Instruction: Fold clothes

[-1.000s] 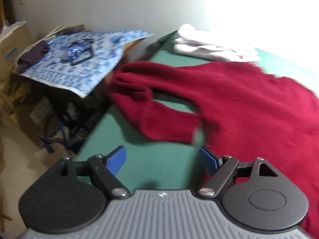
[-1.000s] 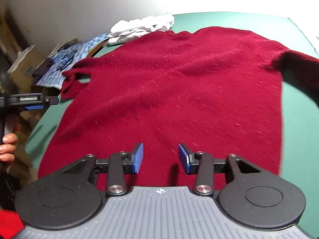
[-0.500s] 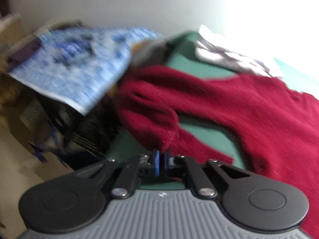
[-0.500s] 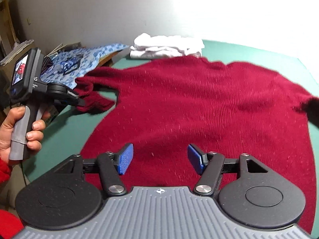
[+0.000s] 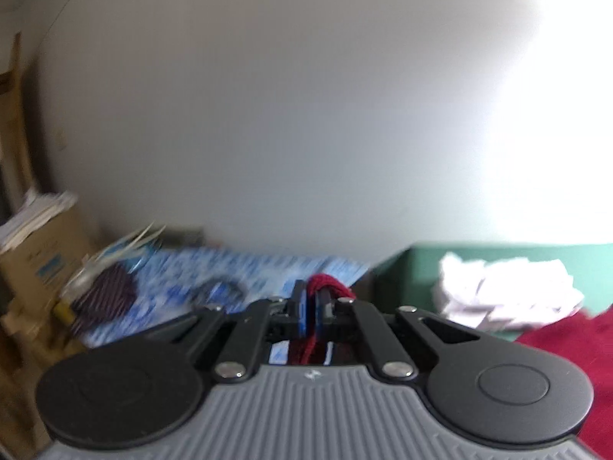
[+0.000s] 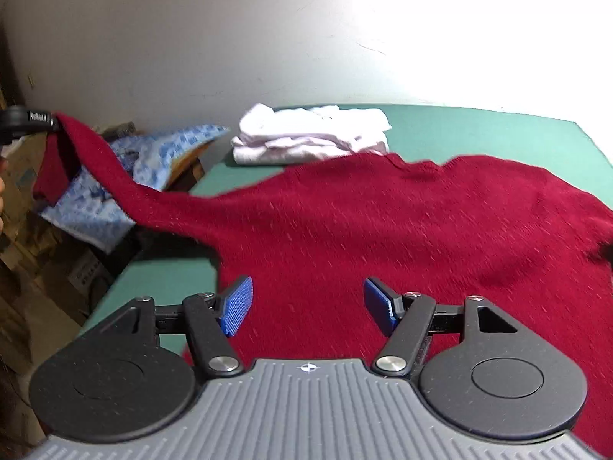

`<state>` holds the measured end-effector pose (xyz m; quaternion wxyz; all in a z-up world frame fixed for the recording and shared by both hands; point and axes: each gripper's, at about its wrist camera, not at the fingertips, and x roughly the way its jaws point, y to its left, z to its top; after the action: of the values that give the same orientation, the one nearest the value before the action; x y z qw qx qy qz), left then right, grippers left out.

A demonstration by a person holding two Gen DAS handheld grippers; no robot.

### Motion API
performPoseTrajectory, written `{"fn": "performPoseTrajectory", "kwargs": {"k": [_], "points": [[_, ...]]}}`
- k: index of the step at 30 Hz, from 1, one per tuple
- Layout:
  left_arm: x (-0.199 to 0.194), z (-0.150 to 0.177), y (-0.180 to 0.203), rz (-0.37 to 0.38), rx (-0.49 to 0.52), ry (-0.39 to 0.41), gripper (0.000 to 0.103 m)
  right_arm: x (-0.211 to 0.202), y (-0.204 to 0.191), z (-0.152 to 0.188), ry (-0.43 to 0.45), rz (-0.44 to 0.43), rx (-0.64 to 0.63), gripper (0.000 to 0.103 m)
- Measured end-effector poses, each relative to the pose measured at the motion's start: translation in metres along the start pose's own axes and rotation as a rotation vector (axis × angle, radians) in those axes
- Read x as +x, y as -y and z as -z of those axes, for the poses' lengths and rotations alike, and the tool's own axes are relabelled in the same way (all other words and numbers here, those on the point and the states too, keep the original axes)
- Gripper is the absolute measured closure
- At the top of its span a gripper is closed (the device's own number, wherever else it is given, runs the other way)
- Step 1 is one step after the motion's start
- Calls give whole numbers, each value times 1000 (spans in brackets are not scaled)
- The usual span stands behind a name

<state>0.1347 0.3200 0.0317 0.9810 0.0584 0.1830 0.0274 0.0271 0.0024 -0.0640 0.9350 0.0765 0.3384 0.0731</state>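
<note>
item: red knit sweater (image 6: 383,237). spread flat over the green table (image 6: 479,130), body lying across most of the near surface, neckline toward the far edge. one sleeve (image 6: 99,161) is lifted off the table at the left side and runs up and outward past the table edge, hanging in a slack diagonal with its cuff end folded down.

item: left gripper (image 5: 311,308). blue pads pressed together on the red sleeve cuff, a bunch of knit showing above the pads and a strand of it below (the left wrist view is blurred, so finer detail cannot be told). held raised, facing the pale wall (image 5: 268,115). in the right wrist view its dark body appears at the far left edge where the sleeve ends.

item: right gripper (image 6: 308,301). blue pads set wide apart, nothing between them; it hovers over the lower part of the sweater body, near the hem side.

item: folded white garments (image 6: 310,134). a small stack on the table's far left corner, just beyond the sweater's shoulder, touching or nearly touching it.

item: blue-and-white patterned bag (image 6: 153,157). lying on clutter beside the table at the left, under the raised sleeve.

item: cardboard boxes (image 5: 42,253). stacked at the left, off the table, with loose papers on top.
</note>
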Motion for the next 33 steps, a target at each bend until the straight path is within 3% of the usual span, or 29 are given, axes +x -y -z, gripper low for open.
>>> {"fn": "performPoseTrajectory", "kwargs": {"k": [4,8,13,18,21,24,26,28,31,33], "points": [[-4,-28,30,168,7,42,102,-1,-11,-13,63,6,-78,36],[-1,-35,89,320,91,42,102,-4,-11,-19,110,43,-131,36],[6,-28,170,527,177,-3,102,-2,18,-19,105,89,-39,36],[9,-9,230,667,208,-65,101,-1,52,-15,84,130,92,36],[18,9,250,715,234,-119,91,0,74,-10,64,152,175,35],[25,30,254,760,253,-184,88,3,89,-5,46,174,229,35],[23,47,238,766,253,-204,75,5,94,-4,40,186,233,35],[21,64,221,771,253,-223,53,8,95,-5,36,192,208,35],[13,82,183,725,251,-239,39,15,86,-10,42,185,129,35],[12,92,168,682,250,-264,40,25,77,-16,39,163,66,35]]}}
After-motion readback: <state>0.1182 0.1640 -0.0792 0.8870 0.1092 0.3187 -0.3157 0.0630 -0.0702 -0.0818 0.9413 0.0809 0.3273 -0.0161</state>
